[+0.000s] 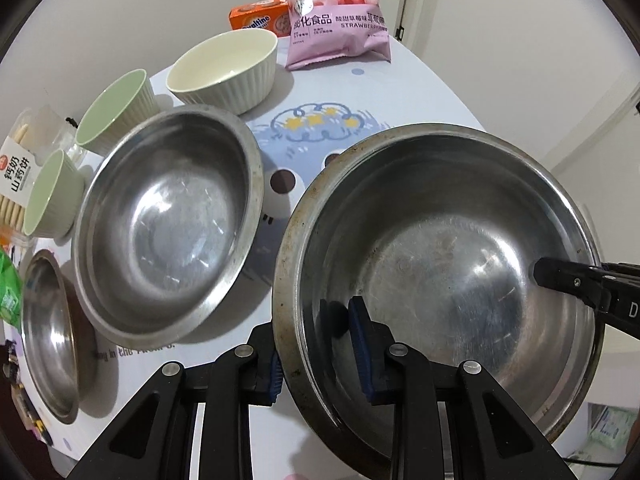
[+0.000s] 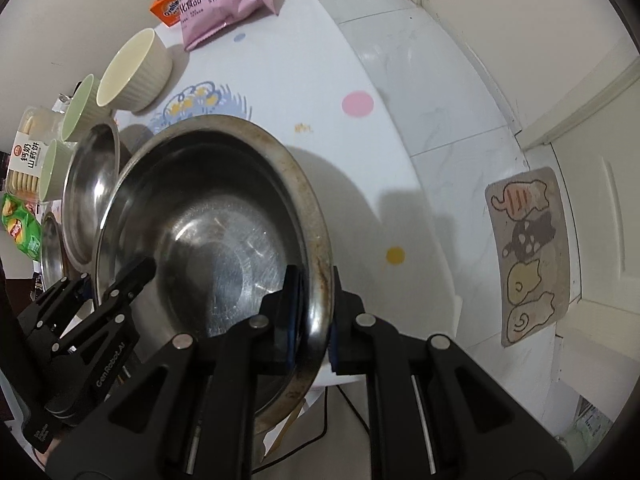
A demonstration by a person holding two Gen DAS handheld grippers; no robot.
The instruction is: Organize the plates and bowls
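A large steel bowl (image 1: 440, 264) is held tilted above the table; it also shows in the right wrist view (image 2: 216, 232). My left gripper (image 1: 316, 344) is shut on its left rim, one finger inside and one outside. My right gripper (image 2: 312, 320) is shut on the opposite rim; its finger (image 1: 560, 276) shows inside the bowl. A second steel bowl (image 1: 168, 224) sits to the left, and a third steel bowl (image 1: 48, 336) lies at the far left. A cream ribbed bowl (image 1: 224, 68) and two green ribbed cups (image 1: 116, 112) (image 1: 52, 196) stand behind.
A pink snack bag (image 1: 336, 16) and an orange box (image 1: 260, 20) stand at the table's far end. A biscuit pack (image 1: 20, 168) and a green chip bag (image 2: 22, 232) lie at the left. The table edge (image 2: 400, 152) drops to a tiled floor with a mat (image 2: 528, 256).
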